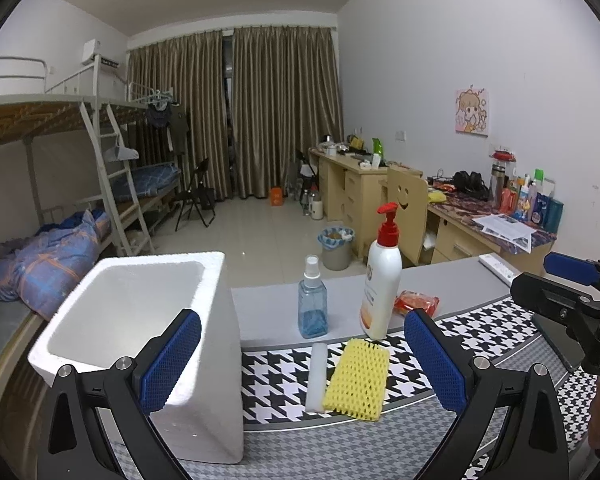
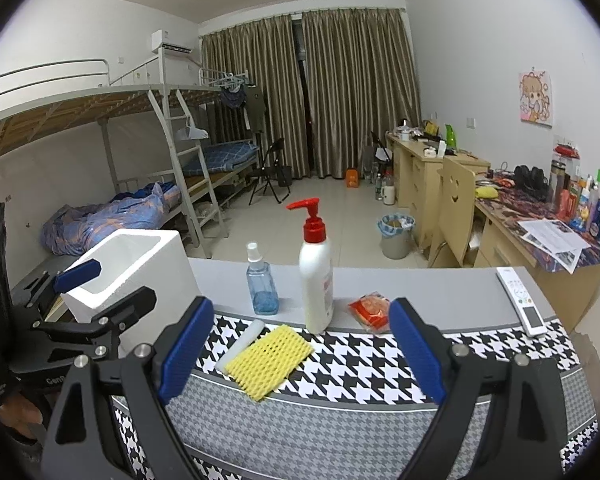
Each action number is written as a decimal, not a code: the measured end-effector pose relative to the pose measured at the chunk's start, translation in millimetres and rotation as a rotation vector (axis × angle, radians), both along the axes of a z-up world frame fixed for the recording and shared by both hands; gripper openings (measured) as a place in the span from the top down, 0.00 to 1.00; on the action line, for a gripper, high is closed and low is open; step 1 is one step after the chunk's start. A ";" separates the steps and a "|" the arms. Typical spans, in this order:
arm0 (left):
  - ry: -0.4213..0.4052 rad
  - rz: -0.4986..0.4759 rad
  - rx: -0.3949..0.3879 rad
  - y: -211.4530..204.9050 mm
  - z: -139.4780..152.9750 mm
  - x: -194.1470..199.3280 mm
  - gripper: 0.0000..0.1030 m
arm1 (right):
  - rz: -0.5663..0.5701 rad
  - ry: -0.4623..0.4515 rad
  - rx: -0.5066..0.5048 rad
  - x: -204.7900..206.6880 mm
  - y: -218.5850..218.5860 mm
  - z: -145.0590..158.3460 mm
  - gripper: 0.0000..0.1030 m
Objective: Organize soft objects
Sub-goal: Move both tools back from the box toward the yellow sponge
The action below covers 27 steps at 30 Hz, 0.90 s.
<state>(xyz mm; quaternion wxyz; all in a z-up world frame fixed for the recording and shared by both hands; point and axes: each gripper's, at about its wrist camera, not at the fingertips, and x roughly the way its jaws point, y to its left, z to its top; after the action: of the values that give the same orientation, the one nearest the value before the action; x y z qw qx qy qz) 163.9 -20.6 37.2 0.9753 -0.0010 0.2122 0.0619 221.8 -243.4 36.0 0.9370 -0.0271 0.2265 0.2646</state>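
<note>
Beside yellow sponge point(image 1: 358, 378), foam box point(image 1: 140, 320).

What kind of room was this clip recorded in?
Most likely a shared dormitory room: metal bunk beds with ladders line one wall, a row of cluttered wooden desks lines the other, and long curtains cover the far window.

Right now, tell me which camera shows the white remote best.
The right wrist view: the white remote lies whole on the grey table, buttons visible. The left wrist view shows only part of it, far back, cut off by the right gripper.
</note>
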 end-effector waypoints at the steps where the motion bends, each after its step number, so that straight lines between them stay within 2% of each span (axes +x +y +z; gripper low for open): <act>1: 0.006 0.004 0.001 -0.4 -2.2 1.9 0.01 | 0.001 0.001 -0.003 1.0 0.0 -0.6 0.11; 9: 0.039 0.004 -0.004 -3.9 -14.7 17.4 0.01 | -0.011 0.019 -0.011 9.7 -5.7 -9.5 0.11; 21: 0.059 0.014 0.010 -8.3 -25.4 32.3 0.01 | -0.005 -0.038 -0.069 10.1 0.9 -14.9 0.11; 27: 0.079 0.021 0.007 -10.4 -30.1 42.3 0.01 | 0.004 -0.033 -0.045 13.0 -2.3 -17.2 0.11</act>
<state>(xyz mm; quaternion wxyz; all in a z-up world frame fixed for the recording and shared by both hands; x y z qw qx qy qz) 206.2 -31.1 7.2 0.9655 0.0027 0.2501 0.0727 234.8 -245.6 18.8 0.9393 -0.0529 0.2167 0.2608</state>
